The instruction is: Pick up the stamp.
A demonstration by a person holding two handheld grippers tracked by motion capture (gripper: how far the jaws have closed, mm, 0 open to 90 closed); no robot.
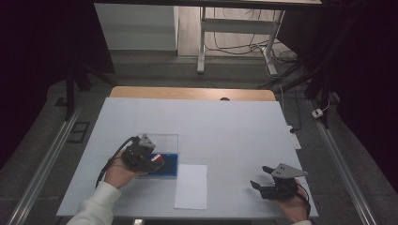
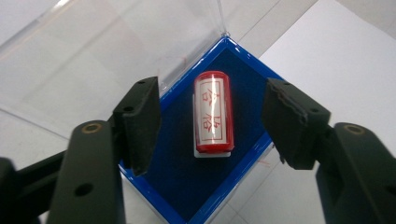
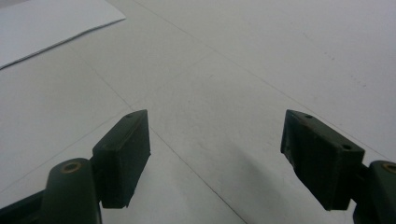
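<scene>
In the high view, the left tongs (image 1: 152, 159) hang over a blue-lined box (image 1: 170, 165) on the white counter (image 1: 225, 126), just left of a paper sheet (image 1: 191, 185). The box's clear lid (image 1: 164, 140) lies open behind it. The right tongs (image 1: 263, 180) rest well apart, near the counter's right edge.

In the left gripper view, a red stamp (image 2: 213, 112) lies on its side on the blue lining, between the two jaws of the left tongs (image 2: 212, 123). The jaws stand partly open with a gap on each side, so nothing is held.

In the right gripper view, the right tongs (image 3: 215, 154) are wide open over bare counter and hold nothing.

The stamp is round and looks smooth, so it could roll or squirt out if the pads meet it off-centre. The left jaw sits close to the box's rim and might catch it, dragging the light box across the counter.
</scene>
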